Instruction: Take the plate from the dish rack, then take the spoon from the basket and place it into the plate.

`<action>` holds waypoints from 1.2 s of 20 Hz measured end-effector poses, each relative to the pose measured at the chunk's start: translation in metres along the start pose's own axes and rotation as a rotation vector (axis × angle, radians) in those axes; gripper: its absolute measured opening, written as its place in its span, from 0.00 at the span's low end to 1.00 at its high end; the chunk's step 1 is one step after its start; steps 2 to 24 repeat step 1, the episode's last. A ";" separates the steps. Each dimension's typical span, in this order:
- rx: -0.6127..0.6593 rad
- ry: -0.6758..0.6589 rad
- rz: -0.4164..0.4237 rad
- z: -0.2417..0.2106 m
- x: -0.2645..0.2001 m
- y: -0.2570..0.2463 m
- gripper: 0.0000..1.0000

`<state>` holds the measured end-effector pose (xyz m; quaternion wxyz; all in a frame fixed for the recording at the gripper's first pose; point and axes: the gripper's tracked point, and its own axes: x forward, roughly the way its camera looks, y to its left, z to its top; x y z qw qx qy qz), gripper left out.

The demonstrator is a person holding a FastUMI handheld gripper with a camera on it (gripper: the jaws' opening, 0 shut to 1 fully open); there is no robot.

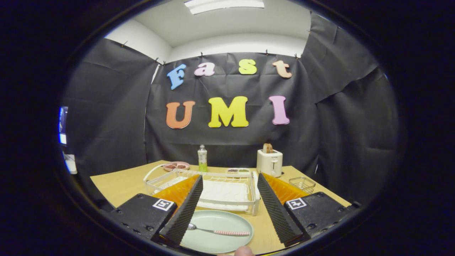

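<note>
With the spoon (217,231) lying across the plate (227,242), we judge the placing done and the hand-held gripper (225,217) spread wide, grasping nothing.

Going left to right, our left finger sits touching or just over the spoon's bowl, so pulling back carelessly could flick it off the plate; the dish rack (208,186) beyond holds no dishes, and the wire basket (302,184) on the worktop (121,183) looks empty.

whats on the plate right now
A spoon lies on the plate, between the open gripper fingers. One finger hides the tip of its bowl.
</note>
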<state>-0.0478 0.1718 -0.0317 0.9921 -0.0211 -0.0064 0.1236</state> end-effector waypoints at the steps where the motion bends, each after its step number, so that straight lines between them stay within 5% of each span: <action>1: 0.004 0.006 0.005 -0.002 0.000 0.000 0.99; 24: 0.004 0.006 0.005 -0.002 0.000 0.000 0.99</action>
